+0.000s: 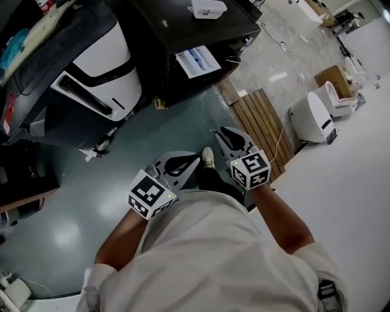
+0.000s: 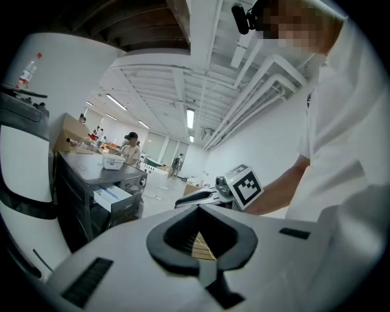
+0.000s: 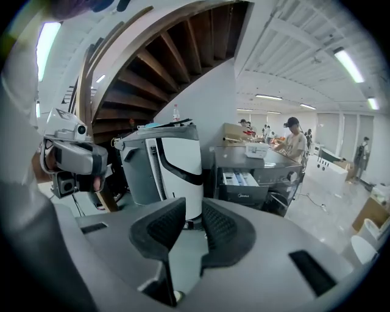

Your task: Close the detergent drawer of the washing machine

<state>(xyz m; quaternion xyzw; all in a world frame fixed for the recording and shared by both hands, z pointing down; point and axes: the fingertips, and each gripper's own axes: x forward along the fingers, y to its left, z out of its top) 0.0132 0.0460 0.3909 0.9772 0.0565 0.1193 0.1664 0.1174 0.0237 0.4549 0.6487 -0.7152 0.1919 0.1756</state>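
Note:
The black washing machine (image 1: 183, 36) stands at the top middle of the head view, well away from both grippers. Its detergent drawer (image 1: 198, 61) is pulled out, with white and blue compartments showing; the right gripper view shows the drawer (image 3: 239, 178) in the distance too. My left gripper (image 1: 194, 157) is held low in front of the person's body, its jaws shut with nothing between them. My right gripper (image 1: 223, 131) hangs beside it, tips a narrow gap apart and empty. Both are over the grey-green floor.
A large white and black machine (image 1: 97, 67) stands left of the washer. A small white box (image 1: 208, 8) lies on the washer's top. Wooden slats (image 1: 262, 122), a white appliance (image 1: 311, 116) and a cardboard box (image 1: 332, 76) lie to the right. People stand far behind (image 3: 295, 143).

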